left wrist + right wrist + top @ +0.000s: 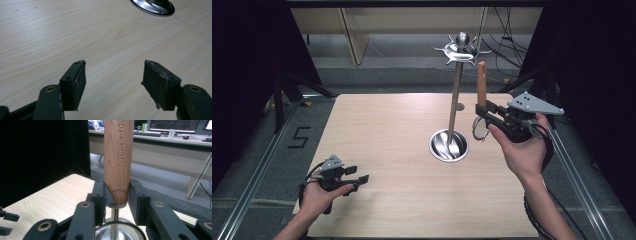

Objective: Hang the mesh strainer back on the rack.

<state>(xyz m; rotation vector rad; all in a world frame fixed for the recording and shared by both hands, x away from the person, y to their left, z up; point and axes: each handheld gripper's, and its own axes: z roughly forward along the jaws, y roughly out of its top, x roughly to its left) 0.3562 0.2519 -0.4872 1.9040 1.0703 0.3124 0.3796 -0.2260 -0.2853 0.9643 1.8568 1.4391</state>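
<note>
Strainer (117, 230) light, top-heavy by its wooden handle (118, 162); right tongs (117, 202) clamped it low (near the ferrule), left tongs (113, 82) stood wide, empty

Pale wooden table top (382, 150), fine straight grain, matt and smooth. On it, a shiny round metal base (449, 145) with a polished chrome pole (455, 100) and a mirror-bright hook crown (461, 49) up top. Right of that pole, a reddish-brown wooden handle (118, 162), satin smooth, clear grain, lettering pressed in, ending in a small bright metal collar. Below it, fine steel mesh inside a glossy wire rim (120, 231). Matt black gripper pads (160, 83), rough and scuffed at the edges.
</note>
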